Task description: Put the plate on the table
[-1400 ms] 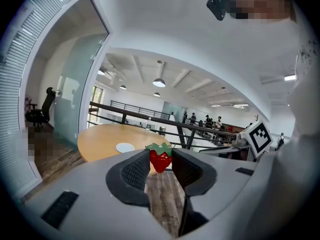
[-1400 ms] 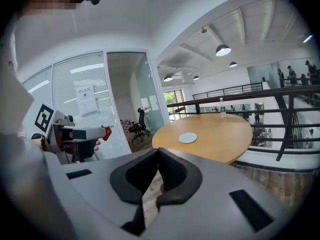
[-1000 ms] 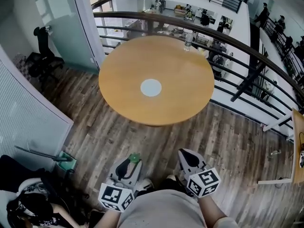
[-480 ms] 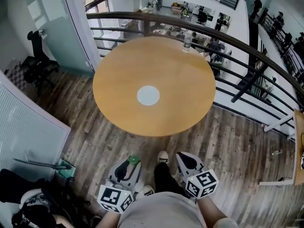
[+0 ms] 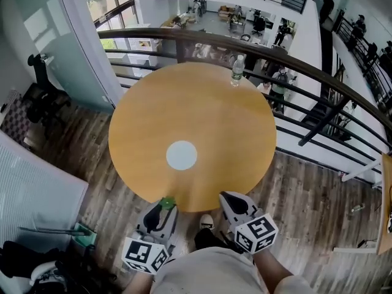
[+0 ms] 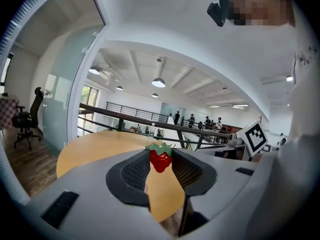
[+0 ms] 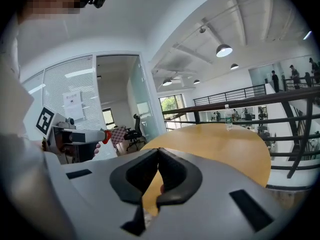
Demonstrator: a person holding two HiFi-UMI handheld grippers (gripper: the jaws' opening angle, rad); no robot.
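tabletop (image 5: 226,133) was round, wooden | white disc (image 5: 182,155) lay at its centre, plate or inlay unclear | bottle (image 5: 237,70) stood at far edge, label unreadable | right gripper (image 5: 229,198) at near edge, pressed together, empty | left gripper (image 5: 164,206) pinched strawberry (image 6: 160,160), red only in its own view

The head view looks steeply down from over the near edge of the round table (image 5: 202,115); both gripper views sit low just off that edge, facing across the tabletop; all three share the bottle (image 5: 237,70) at the far edge.
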